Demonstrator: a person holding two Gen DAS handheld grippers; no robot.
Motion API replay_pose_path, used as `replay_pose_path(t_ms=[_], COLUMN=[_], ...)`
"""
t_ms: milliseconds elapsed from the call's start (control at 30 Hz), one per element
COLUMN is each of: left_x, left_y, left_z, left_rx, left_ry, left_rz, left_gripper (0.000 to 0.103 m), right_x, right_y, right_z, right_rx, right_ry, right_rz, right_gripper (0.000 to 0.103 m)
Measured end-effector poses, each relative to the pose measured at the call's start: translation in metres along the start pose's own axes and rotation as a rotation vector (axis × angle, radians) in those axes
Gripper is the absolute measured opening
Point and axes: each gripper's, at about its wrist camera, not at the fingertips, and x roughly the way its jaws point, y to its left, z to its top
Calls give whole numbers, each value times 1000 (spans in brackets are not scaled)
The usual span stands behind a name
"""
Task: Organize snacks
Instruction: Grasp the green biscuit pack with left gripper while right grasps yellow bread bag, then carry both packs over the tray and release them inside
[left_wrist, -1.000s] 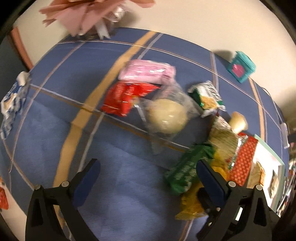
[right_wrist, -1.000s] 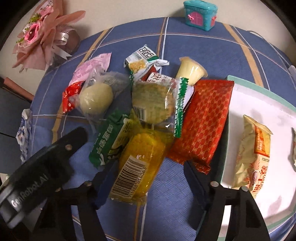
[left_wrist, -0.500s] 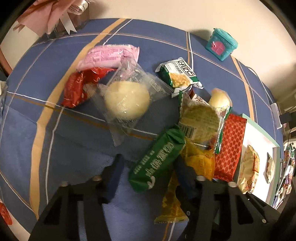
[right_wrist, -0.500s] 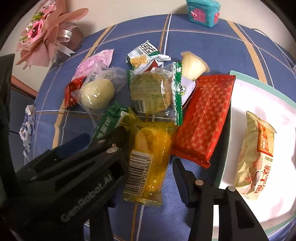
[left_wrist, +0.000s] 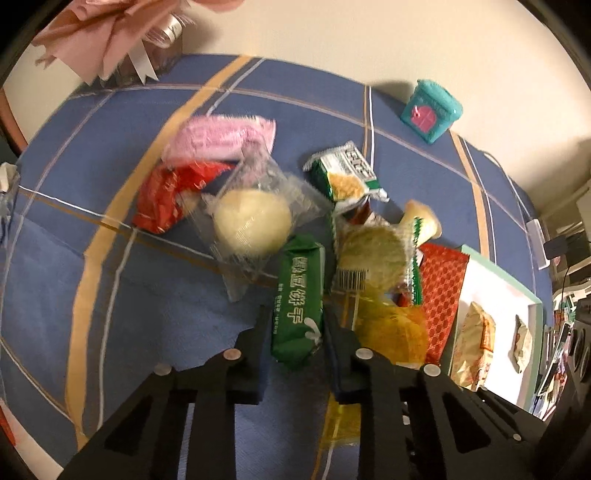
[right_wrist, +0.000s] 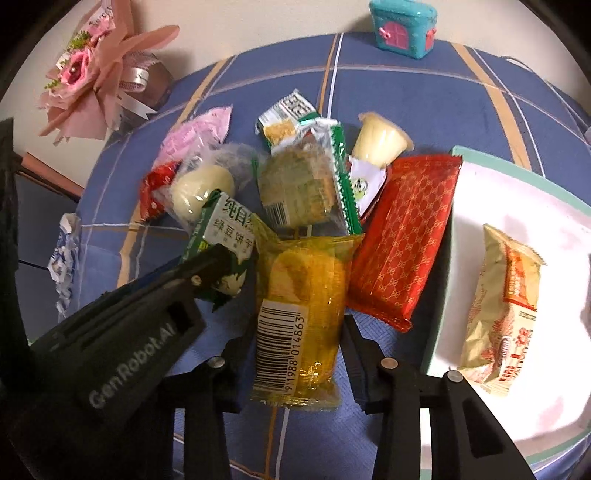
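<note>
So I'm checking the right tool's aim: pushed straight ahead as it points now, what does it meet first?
The yellow packet, already between the right tool's fingers. Beyond it, probably the clear-wrapped green biscuit, though depth is unclear.

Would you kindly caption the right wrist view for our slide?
Right tool straddles the yellow snack pack; left tool grips the green packet.

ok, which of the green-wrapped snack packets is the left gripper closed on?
The long dark-green biscuit packet with white characters, pinched by the left gripper. The green-and-white crinkled packet lies free, farther back.
</note>
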Motion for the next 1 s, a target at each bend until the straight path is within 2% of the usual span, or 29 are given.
replay_pose_path(t_ms=[333, 600, 800, 1000], left_x=[-40, -59, -65, -61], left_y=[8, -14, -56, -120], left_z=[4, 4, -5, -25], left_rx=[-39, -9, 74, 222], left_ry=[-103, -161, -170, -154], left_rz=[-2, -17, -52, -100], left_gripper=[25, 25, 25, 25], right_x=[-49, -74, -90, -114], right_y=[-12, -37, -102, -179], right_z=[4, 9, 10, 1], right_rx=[6, 57, 182, 346], right_ry=[-91, -151, -173, -200], right_rz=[38, -33, -146, -207], right_gripper=[44, 44, 44, 44])
